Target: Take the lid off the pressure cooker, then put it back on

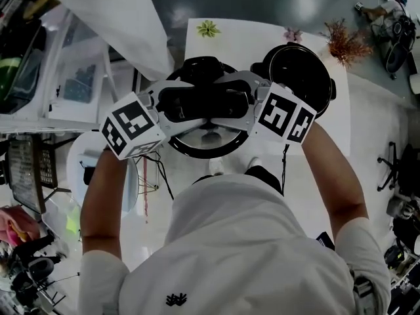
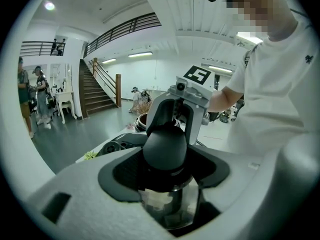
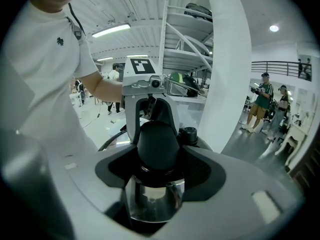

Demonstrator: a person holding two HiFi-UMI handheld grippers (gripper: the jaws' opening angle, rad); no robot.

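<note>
jaws clamp lid knob [image 2: 165, 146], left gripper [image 2: 167, 173] opposite right gripper [image 3: 156, 170]

We find the lid [image 1: 190, 151] over the near part of the tabletop [image 1: 246, 35], its knob [image 2: 165, 144] caught between the left tool [image 2: 167, 181] on its left and the right tool [image 3: 155, 184] on its right. The pot [image 1: 300, 74] stands behind it to the right, and a small plant [image 1: 209, 28] lies at the far edge.

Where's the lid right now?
Head view, centre: the lid is clamped by its knob between the left hand-held gripper and right hand-held gripper, just left of the black cooker pot.
</note>
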